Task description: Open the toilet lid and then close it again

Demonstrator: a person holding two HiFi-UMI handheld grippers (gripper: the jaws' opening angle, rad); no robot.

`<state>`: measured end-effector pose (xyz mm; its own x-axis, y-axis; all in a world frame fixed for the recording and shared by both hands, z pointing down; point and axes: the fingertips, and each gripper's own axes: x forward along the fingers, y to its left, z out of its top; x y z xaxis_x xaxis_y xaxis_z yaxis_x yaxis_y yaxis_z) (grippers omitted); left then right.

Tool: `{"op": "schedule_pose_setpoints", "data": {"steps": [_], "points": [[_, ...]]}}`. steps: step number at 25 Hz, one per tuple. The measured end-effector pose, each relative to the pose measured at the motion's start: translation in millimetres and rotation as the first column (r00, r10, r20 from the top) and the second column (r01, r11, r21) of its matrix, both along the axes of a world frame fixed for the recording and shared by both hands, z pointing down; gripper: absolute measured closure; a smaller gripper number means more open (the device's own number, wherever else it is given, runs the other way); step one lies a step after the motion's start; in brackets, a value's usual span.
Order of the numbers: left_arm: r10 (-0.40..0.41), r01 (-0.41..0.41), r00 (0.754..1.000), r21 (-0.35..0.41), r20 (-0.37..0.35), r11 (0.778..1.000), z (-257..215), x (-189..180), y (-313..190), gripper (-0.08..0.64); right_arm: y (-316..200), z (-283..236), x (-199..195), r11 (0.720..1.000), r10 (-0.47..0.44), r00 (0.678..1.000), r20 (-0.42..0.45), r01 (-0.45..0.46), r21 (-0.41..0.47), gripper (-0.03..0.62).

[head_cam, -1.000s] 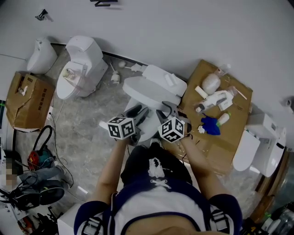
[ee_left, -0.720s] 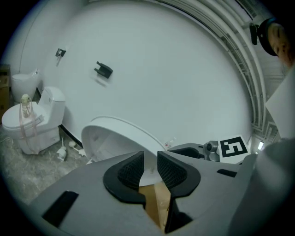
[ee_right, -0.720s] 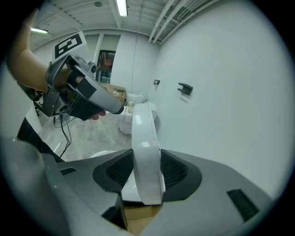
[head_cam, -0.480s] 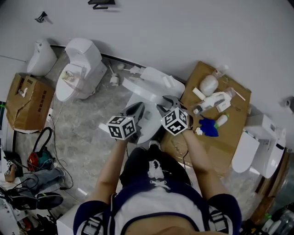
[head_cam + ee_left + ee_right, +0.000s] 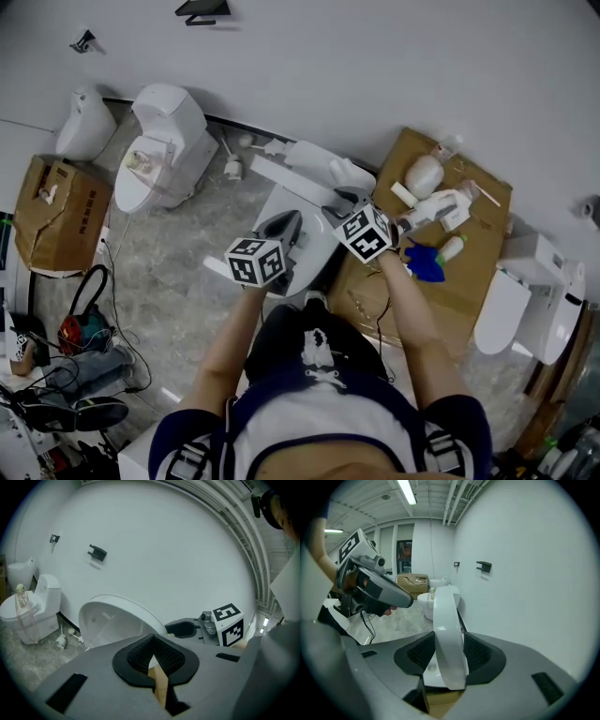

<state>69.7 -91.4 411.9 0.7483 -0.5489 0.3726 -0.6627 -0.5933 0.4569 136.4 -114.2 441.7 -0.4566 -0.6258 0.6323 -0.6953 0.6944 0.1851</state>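
Observation:
The white toilet stands against the wall in the head view, its lid lifted partway up on its hinge. My right gripper is shut on the lid's rim; in the right gripper view the lid stands edge-on between the black pads. My left gripper hangs over the bowl, left of the right one. Its jaws have just been closing and now stand shut with nothing between them. The left gripper view shows the lid's hollow underside and the right gripper's marker cube.
A second toilet and a urinal stand at the back left, beside a cardboard box. Flattened cardboard with bottles lies right of the toilet, another toilet beyond it. Cables and bags litter the floor at left.
The lid has risen from lying flat to partway up, and the right gripper has moved back and up with it. The left gripper's jaws have gone from open to shut, empty.

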Motion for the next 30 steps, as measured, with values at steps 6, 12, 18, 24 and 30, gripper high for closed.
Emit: {"op": "schedule_pose_setpoints", "data": {"steps": [6, 12, 18, 24, 30], "points": [[-0.012, 0.012, 1.0, -0.008, -0.006, 1.0, 1, 4, -9, 0.552, -11, 3, 10, 0.994, 0.014, 0.995, 0.098, -0.003, -0.108, 0.408], [0.011, -0.011, 1.0, -0.014, -0.016, 1.0, 1, 11, -11, 0.552, -23, 0, 19, 0.991, 0.03, 0.99, 0.14, -0.011, -0.131, 0.403], [0.027, -0.027, 1.0, -0.033, -0.008, 0.999, 9, 18, -11, 0.552, -33, -4, 29, 0.989, 0.063, 0.988, 0.139, -0.043, -0.144, 0.403], [0.039, -0.039, 0.999, -0.033, -0.001, 0.999, 12, 30, -17, 0.552, -48, -9, 44, 0.985, 0.091, 0.986, 0.139, -0.069, -0.156, 0.403], [0.064, -0.064, 0.998, -0.031, 0.001, 0.997, 11, 39, -20, 0.552, -65, -14, 62, 0.985, 0.124, 0.978, 0.165, -0.102, -0.138, 0.403]]}}
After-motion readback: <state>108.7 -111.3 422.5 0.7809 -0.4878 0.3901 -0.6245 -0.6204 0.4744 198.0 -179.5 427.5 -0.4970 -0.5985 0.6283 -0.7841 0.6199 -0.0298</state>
